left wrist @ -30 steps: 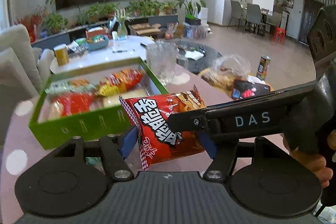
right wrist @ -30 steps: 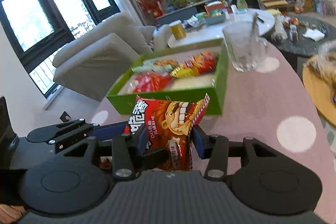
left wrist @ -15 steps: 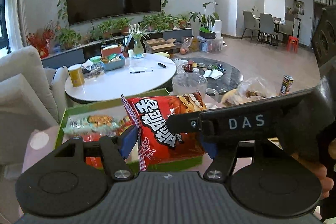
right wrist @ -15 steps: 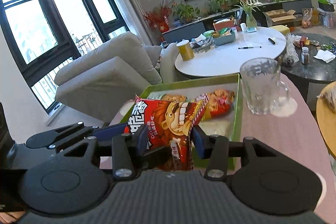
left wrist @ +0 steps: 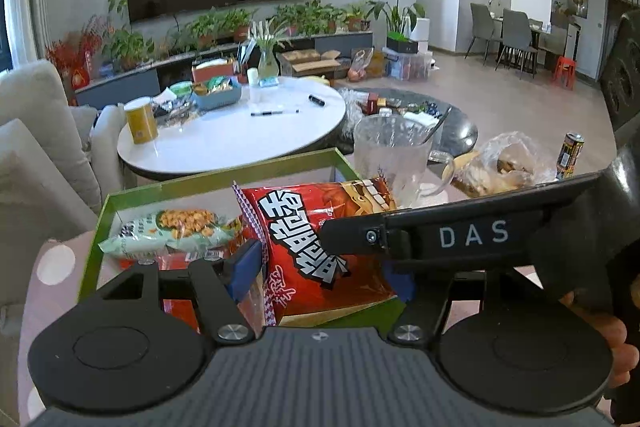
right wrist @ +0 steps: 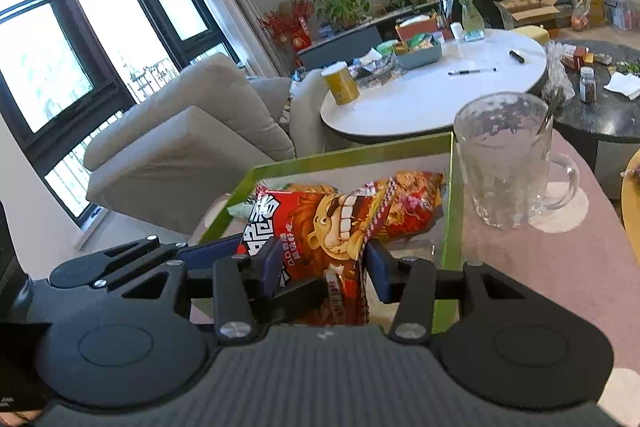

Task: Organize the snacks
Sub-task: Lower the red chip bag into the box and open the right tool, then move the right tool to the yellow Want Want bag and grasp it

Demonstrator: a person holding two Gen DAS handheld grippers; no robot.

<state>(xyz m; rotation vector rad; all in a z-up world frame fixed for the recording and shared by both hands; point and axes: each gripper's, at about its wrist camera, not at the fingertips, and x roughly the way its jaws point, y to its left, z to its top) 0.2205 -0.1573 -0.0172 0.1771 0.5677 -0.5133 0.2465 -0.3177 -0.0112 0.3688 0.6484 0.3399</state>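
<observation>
Glass mug (right wrist: 506, 163) just beside green box (right wrist: 448, 235); both on pink table (right wrist: 552, 267).

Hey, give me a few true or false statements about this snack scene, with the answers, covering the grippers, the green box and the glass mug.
1. Both grippers grip the same red snack bag. True: the left gripper and the right gripper each clamp it.
2. The green box is empty. False: it already holds snacks, among them a pale green packet.
3. The glass mug stands inside the green box. False: it stands outside the box, beside its wall, on the pink tablecloth.
4. A spoon stands in the glass mug. True.
5. The red snack bag lies flat on the white round table. False: it is held up over the green box.
</observation>
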